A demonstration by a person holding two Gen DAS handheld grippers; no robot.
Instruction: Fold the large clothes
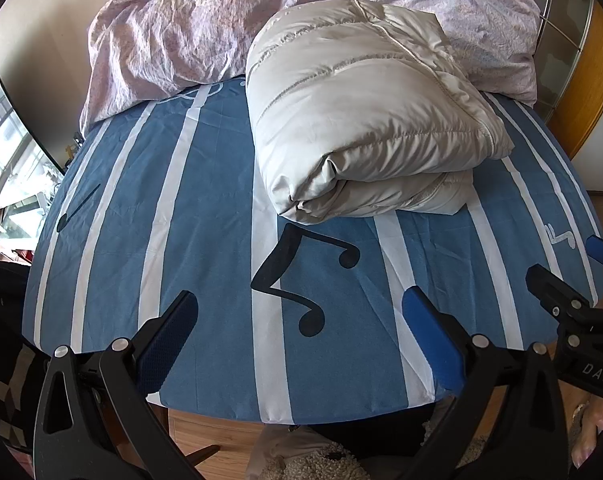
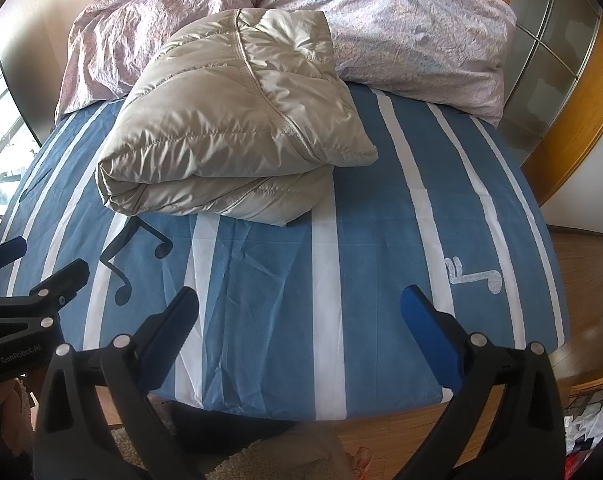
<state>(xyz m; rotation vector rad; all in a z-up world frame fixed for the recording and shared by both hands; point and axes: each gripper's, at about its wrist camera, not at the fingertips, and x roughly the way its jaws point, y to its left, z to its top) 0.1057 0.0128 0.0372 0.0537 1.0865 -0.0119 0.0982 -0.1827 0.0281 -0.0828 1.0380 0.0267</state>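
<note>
We hold the left gripper (image 1: 301,320) and right gripper (image 2: 299,316) with fingers apart, empty. The folded beige quilted puffer jacket (image 1: 365,120) sits at 12 o'clock on the blue white-striped bedsheet (image 1: 221,200). Its slippery, springy fill could make the 2 layers puff open or slide.

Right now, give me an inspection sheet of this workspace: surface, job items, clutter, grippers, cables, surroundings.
Surface: bed sheet, blue with white stripes and music notes, lightly creased.
Job's things: puffer jacket, beige, folded into a thick bundle, lying mid-bed; nothing is gripping it.
Clutter: pink quilt bunched at the head of the bed, behind the jacket.
Grippers: left gripper open, holding nothing, over the foot of the bed; right gripper open, holding nothing, beside it.
Cables: nothing seen.
Surroundings: wooden door frame with glass panels on the right, window on the left, wooden floor below the bed's edge.
</note>
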